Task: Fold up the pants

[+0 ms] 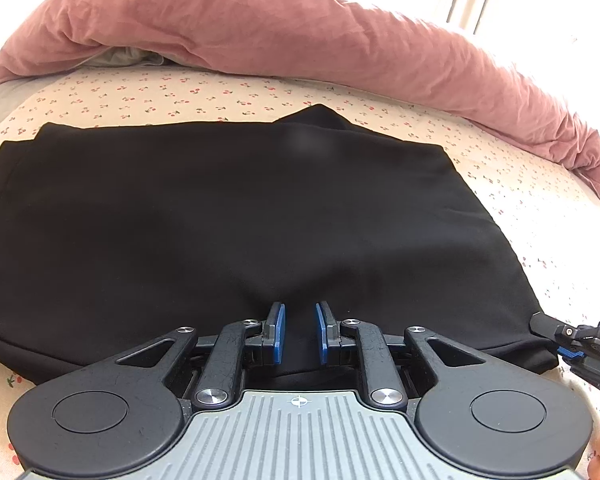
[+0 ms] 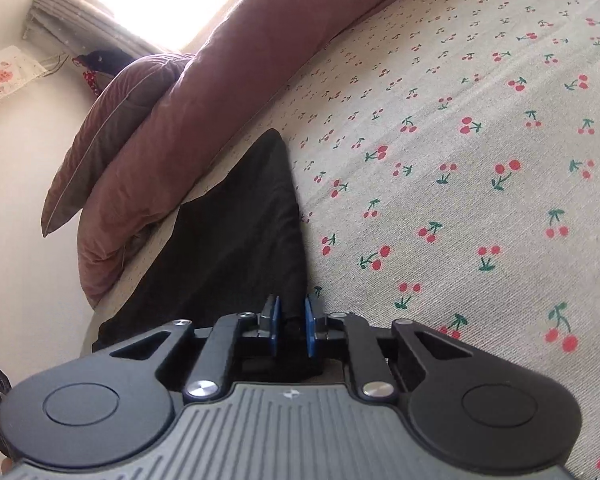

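A bed with a cherry-print sheet (image 1: 160, 96) carries black pants (image 1: 236, 216) and a bunched pink duvet (image 1: 260, 28).

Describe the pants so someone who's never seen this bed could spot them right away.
On the bed, the sheet is cream with small red cherries, and a pink quilt is heaped along its far side. The pants lie flat in front of that quilt: plain black, the only dark, unpatterned cloth there.

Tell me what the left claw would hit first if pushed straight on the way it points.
Probably the black pants: the left claw already has a fold of that cloth between its pads and aims down across the flat fabric. Beyond lie the cherry-print sheet and pink duvet.
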`<state>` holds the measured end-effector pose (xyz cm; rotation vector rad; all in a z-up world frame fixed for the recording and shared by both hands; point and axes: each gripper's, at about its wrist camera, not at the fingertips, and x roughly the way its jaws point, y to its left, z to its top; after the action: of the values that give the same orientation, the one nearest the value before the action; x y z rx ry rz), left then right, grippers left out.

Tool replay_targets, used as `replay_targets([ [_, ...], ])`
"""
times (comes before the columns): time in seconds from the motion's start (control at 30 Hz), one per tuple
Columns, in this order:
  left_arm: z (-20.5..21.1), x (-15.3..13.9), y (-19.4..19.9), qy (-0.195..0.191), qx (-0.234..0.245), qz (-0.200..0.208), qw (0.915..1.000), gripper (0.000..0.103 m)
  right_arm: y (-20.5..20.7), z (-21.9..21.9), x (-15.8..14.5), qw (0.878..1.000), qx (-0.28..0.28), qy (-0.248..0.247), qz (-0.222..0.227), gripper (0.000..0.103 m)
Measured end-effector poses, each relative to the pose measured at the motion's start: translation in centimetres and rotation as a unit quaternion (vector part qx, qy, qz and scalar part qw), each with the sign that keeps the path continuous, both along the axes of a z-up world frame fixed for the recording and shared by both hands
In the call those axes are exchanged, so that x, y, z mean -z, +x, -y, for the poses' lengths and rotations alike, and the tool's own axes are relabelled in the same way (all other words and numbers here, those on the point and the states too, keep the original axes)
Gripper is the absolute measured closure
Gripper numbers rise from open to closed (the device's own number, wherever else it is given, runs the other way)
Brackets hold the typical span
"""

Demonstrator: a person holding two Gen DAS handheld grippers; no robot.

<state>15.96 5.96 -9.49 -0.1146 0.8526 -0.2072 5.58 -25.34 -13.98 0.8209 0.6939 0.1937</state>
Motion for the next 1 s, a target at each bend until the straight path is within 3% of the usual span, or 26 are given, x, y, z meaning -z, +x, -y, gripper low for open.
replay_targets([
  [0.13, -0.2, 0.0, 0.1, -0.005, 0.001, -0.003, 1.0, 0.086, -0.3, -0.8, -1.1, 0.999, 0.014, -0.029, 0.014, 0.1],
  [0.23, -0.4, -0.1, 0.2, -0.011, 0.001, -0.006, 0.9999, 0.086, -0.5, -2.0, -2.8, 0.996, 0.015, -0.078, 0.039, 0.101],
  [0.33, -0.4, -0.1, 0.2, -0.009, 0.002, -0.007, 0.9999, 0.086, -0.3, -3.8, -5.0, 0.989, -0.001, -0.129, 0.074, 0.101],
  [0.47, -1.0, -0.3, 0.6, -0.023, 0.001, -0.014, 0.9996, 0.085, 0.8, -7.2, -7.8, 0.97, -0.029, -0.213, 0.109, 0.101],
  [0.63, -6.0, -2.1, 1.5, -0.072, -0.049, -0.011, 0.9962, 0.085, 2.5, -14.0, -10.6, 0.936, -0.089, -0.3, 0.162, 0.101],
  [0.73, -11.2, -3.3, 1.8, -0.111, -0.103, 0.014, 0.9883, 0.085, 3.2, -21.7, -11.3, 0.889, -0.171, -0.37, 0.21, 0.101],
  [0.8, -15.7, -3.4, 1.7, -0.163, -0.156, 0.02, 0.9739, 0.085, 2.9, -27.0, -10.4, 0.853, -0.245, -0.4, 0.23, 0.102],
  [0.87, -18.9, -2.6, 1.5, -0.198, -0.198, 0.017, 0.9598, 0.086, 2.0, -30.6, -9.0, 0.827, -0.298, -0.414, 0.235, 0.102],
  [0.9, -20.1, -1.9, 1.5, -0.212, -0.21, 0.005, 0.9544, 0.086, 1.7, -31.7, -8.2, 0.824, -0.309, -0.413, 0.233, 0.102],
  [1.0, -21.3, -0.1, 2.1, -0.25, -0.206, -0.032, 0.9455, 0.086, 1.0, -32.9, -6.5, 0.836, -0.311, -0.394, 0.222, 0.101],
])
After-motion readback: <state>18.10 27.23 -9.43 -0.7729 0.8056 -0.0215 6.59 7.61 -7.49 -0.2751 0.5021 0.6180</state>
